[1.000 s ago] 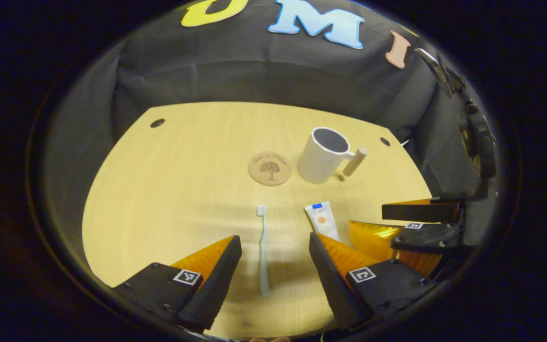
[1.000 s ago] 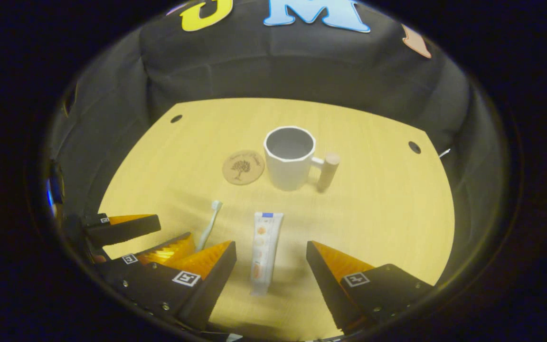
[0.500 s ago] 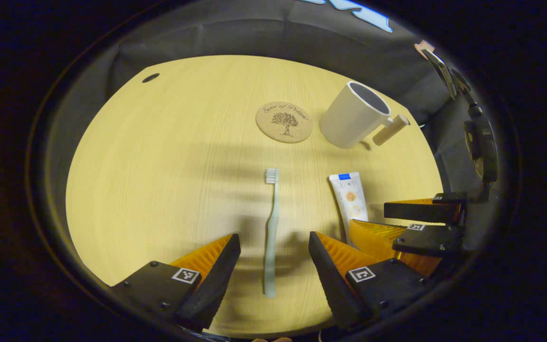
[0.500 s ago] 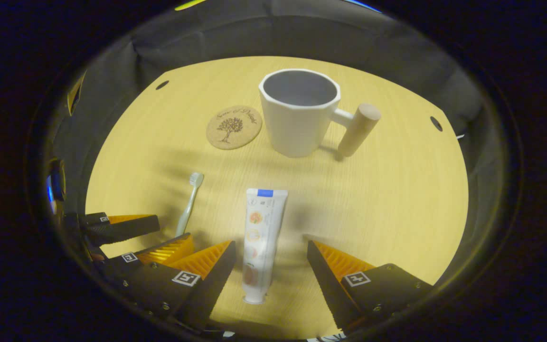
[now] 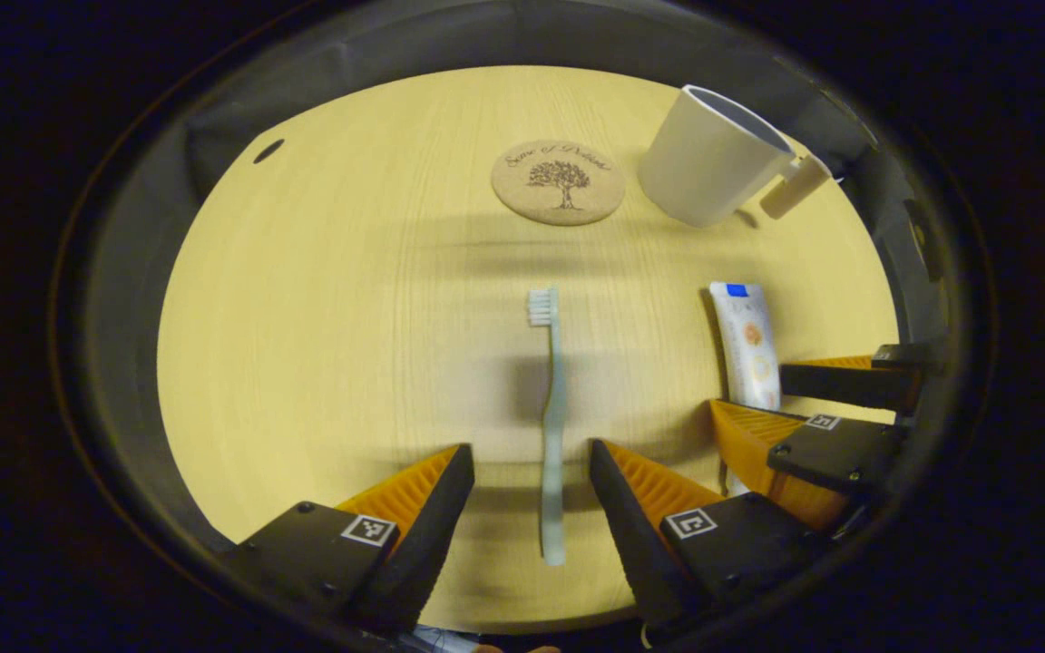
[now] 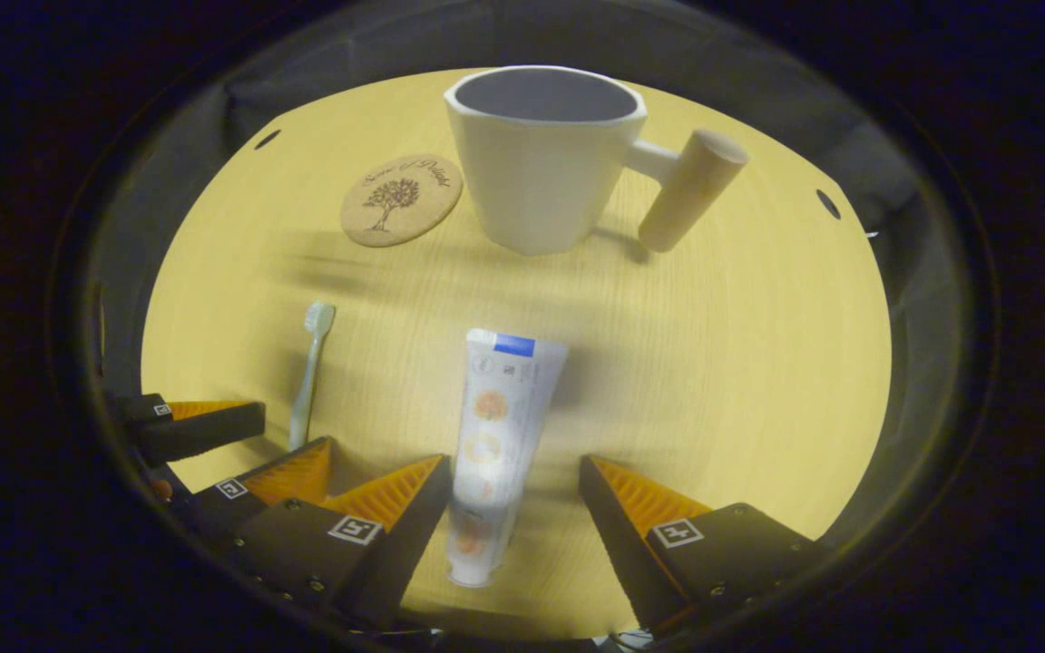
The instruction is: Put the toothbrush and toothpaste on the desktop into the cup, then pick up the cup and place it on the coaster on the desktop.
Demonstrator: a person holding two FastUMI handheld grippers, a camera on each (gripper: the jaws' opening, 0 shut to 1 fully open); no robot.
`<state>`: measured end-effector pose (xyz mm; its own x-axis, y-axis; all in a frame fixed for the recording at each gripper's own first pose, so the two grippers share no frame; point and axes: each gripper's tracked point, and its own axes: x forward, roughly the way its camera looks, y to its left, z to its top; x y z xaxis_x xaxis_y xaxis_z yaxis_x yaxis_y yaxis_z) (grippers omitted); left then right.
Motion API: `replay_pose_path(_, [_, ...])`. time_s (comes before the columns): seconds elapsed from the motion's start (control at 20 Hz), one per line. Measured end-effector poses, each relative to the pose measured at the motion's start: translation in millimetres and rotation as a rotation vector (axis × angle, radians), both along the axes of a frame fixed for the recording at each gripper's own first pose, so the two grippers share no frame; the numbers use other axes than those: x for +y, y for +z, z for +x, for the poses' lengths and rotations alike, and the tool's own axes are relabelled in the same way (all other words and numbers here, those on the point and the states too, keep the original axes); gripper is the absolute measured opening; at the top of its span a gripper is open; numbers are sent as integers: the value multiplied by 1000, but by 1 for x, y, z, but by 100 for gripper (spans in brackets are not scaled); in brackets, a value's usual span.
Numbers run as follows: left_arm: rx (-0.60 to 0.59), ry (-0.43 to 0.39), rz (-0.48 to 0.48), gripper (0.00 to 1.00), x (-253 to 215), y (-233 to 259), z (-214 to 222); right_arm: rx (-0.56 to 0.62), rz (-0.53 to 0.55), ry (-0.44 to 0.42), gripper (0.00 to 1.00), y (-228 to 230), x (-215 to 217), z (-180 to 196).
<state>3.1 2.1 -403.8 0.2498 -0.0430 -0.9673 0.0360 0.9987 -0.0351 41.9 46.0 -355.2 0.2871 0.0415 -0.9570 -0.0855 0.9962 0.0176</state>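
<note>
Wooden desktop (image 5: 323, 345); left hand-held gripper (image 5: 532, 453) agape astride toothbrush (image 5: 551, 426), seemingly untouched.

In the left gripper view, the right gripper (image 5: 772, 413) hides the lower end of the toothpaste (image 5: 746, 340). In the right gripper view, the left gripper (image 6: 255, 440) covers the toothbrush (image 6: 309, 367) handle (lower part).

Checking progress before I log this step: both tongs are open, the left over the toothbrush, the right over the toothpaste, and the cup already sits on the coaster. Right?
Not quite. The cup stands on the desk beside the coaster, not on it; the right gripper view shows this. The rest holds: left tongs open over the toothbrush, right tongs open over the toothpaste.
</note>
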Motion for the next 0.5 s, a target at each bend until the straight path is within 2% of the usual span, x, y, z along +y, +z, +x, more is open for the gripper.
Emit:
replay_pose_path(0.3, [80, -13, 8, 92, -3, -7, 5, 38, 3, -33, 88, 3, -5, -3])
replay_pose_path(0.35, [89, -13, 6, 97, -4, -5, 4, 42, 5, -37, 87, 1, -5, -3])
replay_pose_path(0.4, [100, -16, 10, 91, -5, -6, 5, 40, 3, -43, 87, 1, -6, -2])
replay_pose_path(0.5, [112, -24, 11, 91, -6, -7, 6, 44, 7, -57, 81, 2, -8, -3])
